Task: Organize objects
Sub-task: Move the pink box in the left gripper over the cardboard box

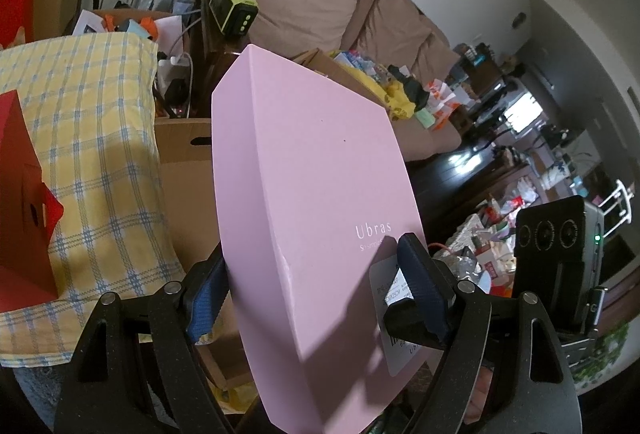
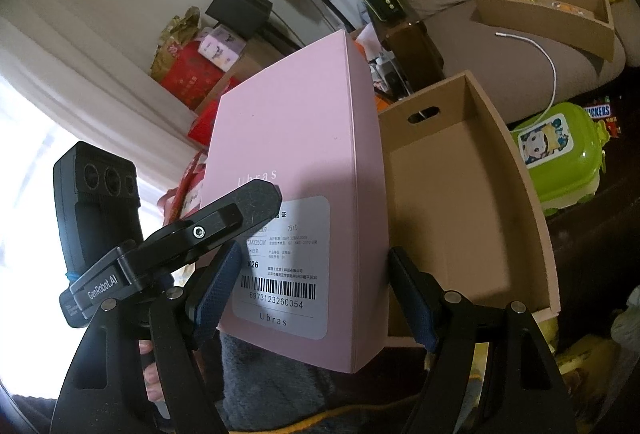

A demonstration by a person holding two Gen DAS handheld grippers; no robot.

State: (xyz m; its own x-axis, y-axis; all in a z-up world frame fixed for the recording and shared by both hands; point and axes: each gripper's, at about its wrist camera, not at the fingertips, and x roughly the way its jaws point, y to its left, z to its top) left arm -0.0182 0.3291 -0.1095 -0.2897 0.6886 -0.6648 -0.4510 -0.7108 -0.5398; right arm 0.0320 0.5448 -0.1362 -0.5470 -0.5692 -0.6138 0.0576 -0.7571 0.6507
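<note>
The pink Ubras box (image 1: 312, 170), stiff, smooth, probably light card, is held upright just left of the empty cardboard box (image 2: 472, 194); left gripper (image 1: 316, 282) and right gripper (image 2: 316, 294) both seem clamped across its near end

Daylight blows out white at my right view's left edge; the pink box (image 2: 296, 170) carries soft shadows, and fisheye bends both frames' dark corners.
</note>
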